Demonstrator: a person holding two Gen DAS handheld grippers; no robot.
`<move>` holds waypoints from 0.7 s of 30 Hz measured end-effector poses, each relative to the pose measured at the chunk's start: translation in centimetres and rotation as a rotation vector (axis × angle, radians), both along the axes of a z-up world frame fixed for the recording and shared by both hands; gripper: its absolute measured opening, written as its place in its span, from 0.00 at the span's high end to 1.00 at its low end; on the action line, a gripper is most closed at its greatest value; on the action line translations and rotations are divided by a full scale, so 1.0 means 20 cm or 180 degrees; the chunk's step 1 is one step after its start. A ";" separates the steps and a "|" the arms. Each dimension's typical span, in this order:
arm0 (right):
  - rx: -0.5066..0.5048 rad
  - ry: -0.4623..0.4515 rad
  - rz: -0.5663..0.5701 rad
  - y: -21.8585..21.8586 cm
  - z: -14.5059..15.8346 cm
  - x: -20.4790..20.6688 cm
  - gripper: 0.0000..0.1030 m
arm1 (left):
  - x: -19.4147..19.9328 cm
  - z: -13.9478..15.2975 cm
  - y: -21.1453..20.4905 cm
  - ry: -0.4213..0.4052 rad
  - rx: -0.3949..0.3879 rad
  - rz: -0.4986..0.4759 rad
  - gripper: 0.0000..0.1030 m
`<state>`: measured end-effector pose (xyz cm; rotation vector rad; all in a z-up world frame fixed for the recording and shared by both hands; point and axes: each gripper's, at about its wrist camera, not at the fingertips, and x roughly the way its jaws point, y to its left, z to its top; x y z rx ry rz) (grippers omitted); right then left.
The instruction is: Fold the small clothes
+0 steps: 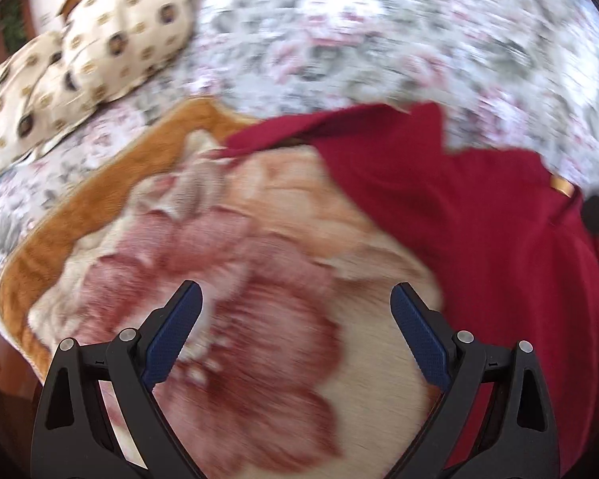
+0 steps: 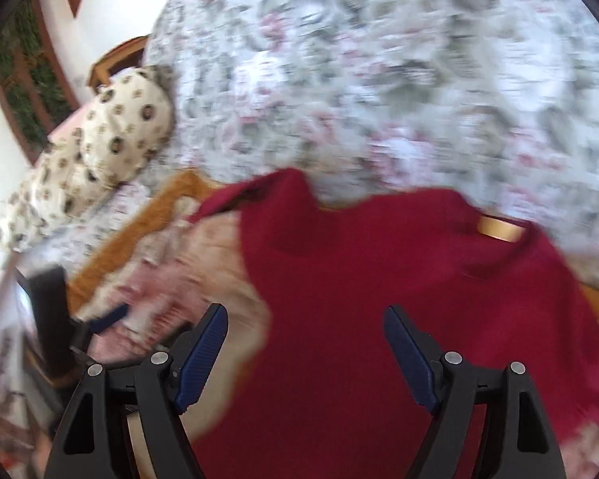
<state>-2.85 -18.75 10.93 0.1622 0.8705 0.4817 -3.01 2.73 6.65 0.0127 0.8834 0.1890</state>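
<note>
Left tongs point(image 1: 295, 299) spread empty, right tongs point(image 2: 305, 319) spread over red shirt point(image 2: 379, 279)

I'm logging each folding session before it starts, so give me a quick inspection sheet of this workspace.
Surface: bed with a floral bedspread; on it a plush blanket with an orange border and a big red flower.
Job's things: red garment spread on the blanket, not folded; one corner flipped up at its far left.
Clutter: two patterned pillows beside the blanket.
Grippers: left gripper open over the blanket, holding nothing; right gripper open over the garment, holding nothing.
Cables: nothing seen.
Surroundings: white wall, wooden headboard and greenery at far left; frames are motion-blurred.
</note>
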 end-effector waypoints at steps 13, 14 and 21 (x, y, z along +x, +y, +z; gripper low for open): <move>0.0250 0.0596 0.0398 0.94 -0.26 0.85 0.24 | 0.11 -0.03 0.36 -0.0250 0.0165 0.0575 0.07; 0.0271 0.0688 0.0371 0.98 -0.31 0.90 0.24 | 0.12 -0.04 0.39 -0.0234 0.0172 0.0670 0.07; 0.0776 0.0978 0.0337 1.07 -0.49 1.10 0.82 | 0.15 -0.08 0.43 -0.0162 0.0015 0.0722 0.07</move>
